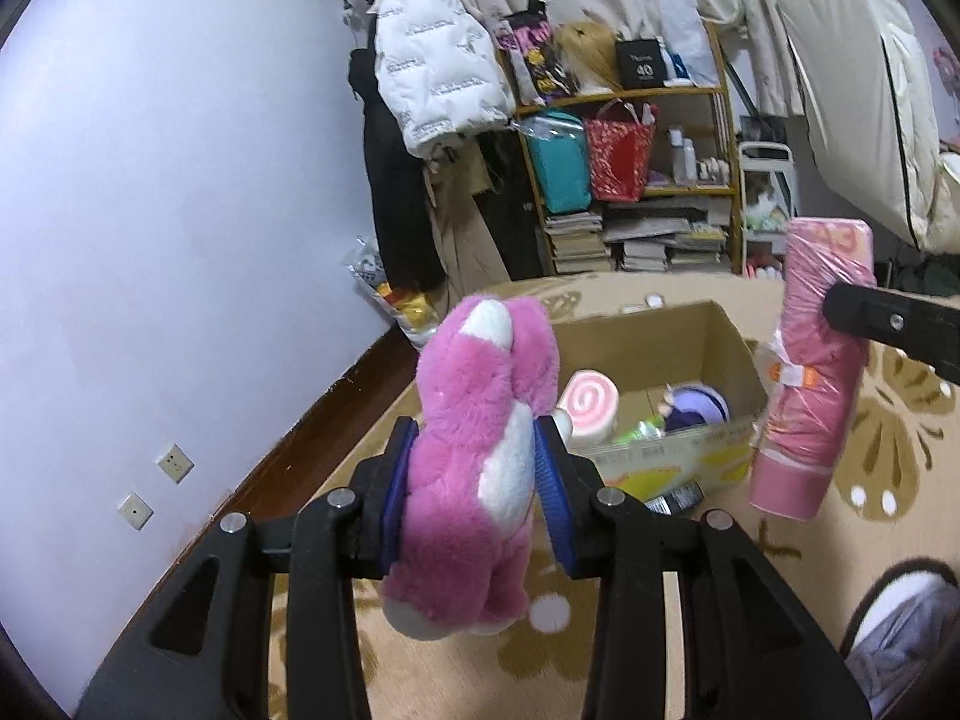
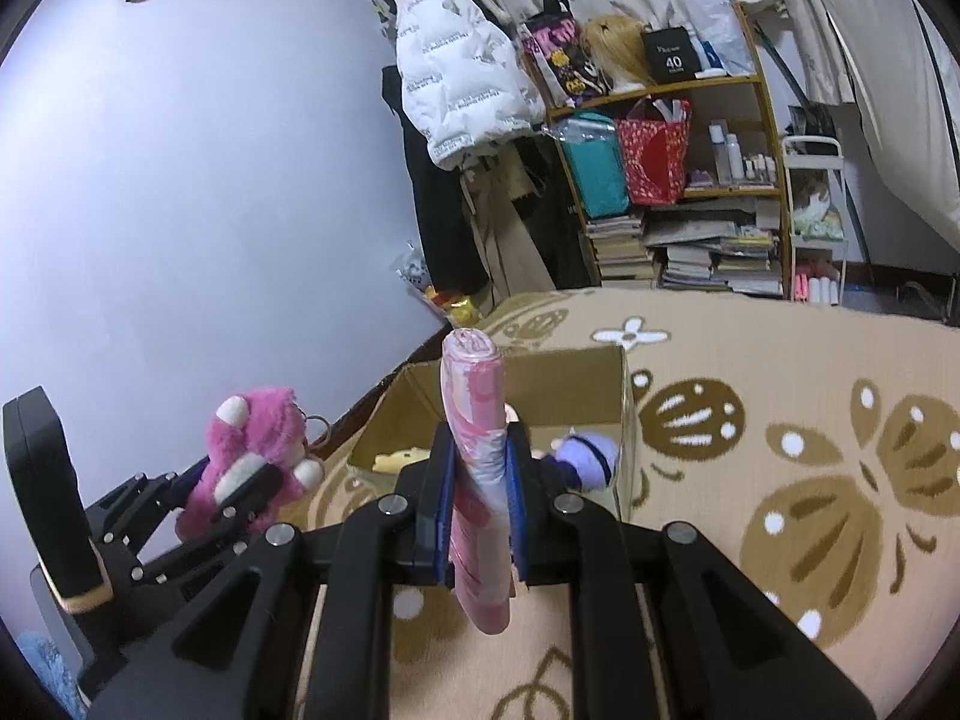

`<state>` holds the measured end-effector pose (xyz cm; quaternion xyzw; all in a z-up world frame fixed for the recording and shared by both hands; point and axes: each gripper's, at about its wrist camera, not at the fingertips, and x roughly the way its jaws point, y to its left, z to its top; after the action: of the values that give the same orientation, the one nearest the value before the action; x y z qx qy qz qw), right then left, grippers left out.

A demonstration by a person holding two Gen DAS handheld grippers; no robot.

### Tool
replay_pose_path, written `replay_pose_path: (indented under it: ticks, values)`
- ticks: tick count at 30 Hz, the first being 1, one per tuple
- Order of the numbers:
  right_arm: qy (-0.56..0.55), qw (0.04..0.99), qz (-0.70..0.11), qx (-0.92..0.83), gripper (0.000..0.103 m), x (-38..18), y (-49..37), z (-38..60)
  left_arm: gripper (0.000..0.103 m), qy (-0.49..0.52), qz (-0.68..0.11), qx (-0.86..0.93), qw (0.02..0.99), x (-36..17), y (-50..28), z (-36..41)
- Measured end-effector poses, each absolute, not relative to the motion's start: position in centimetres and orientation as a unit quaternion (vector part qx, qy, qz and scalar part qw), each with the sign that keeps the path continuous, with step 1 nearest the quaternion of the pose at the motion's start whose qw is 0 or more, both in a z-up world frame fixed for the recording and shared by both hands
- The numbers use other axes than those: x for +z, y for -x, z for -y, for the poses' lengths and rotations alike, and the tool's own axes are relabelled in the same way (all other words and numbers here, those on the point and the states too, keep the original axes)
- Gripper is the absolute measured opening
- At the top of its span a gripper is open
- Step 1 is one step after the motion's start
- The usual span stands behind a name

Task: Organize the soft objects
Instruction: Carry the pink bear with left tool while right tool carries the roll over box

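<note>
My left gripper [image 1: 474, 492] is shut on a pink and white plush bear [image 1: 474, 420], held in the air just short of the near left side of an open cardboard box [image 1: 726, 336]. The bear also shows in the right wrist view [image 2: 258, 450]. My right gripper [image 2: 478, 495] is shut on a pink plastic-wrapped roll [image 2: 474, 438], held upright in front of the box [image 2: 624, 420]. In the left wrist view the roll [image 1: 810, 372] hangs at the box's right side. Inside the box lie a pink swirl plush [image 1: 591, 408] and a purple plush [image 1: 696, 408].
The box stands on a beige flower-patterned carpet [image 2: 780, 420]. A white wall [image 1: 180, 240] runs along the left. Behind are a white puffer jacket [image 1: 432, 72] on a rack, a wooden shelf [image 1: 630, 180] with bags and stacked books, and a white cart [image 2: 816, 228].
</note>
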<state>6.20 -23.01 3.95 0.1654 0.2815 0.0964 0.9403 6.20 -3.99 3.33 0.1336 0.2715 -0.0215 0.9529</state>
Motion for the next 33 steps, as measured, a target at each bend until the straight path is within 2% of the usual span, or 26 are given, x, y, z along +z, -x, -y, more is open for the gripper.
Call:
replay_pose_path:
  ticks: [15, 26, 33]
  values:
    - [-0.111, 0.951, -0.266, 0.112, 0.016, 5.5, -11.6, 21.8, 0.037, -0.102, -0.248, -0.026, 0.963, 5.9, -11.7, 2.5]
    - [-0.098, 0.948, -0.281, 0.112, 0.016, 3.7, -15.9, 22.5, 0.037, -0.125, -0.253, -0.045, 0.958, 3.0, -16.2, 4.1]
    - [-0.079, 0.936, -0.321, 0.122, 0.016, 0.7, -18.6, 21.6, 0.037, -0.115, -0.276, -0.048, 0.953, 1.0, -17.7, 4.2]
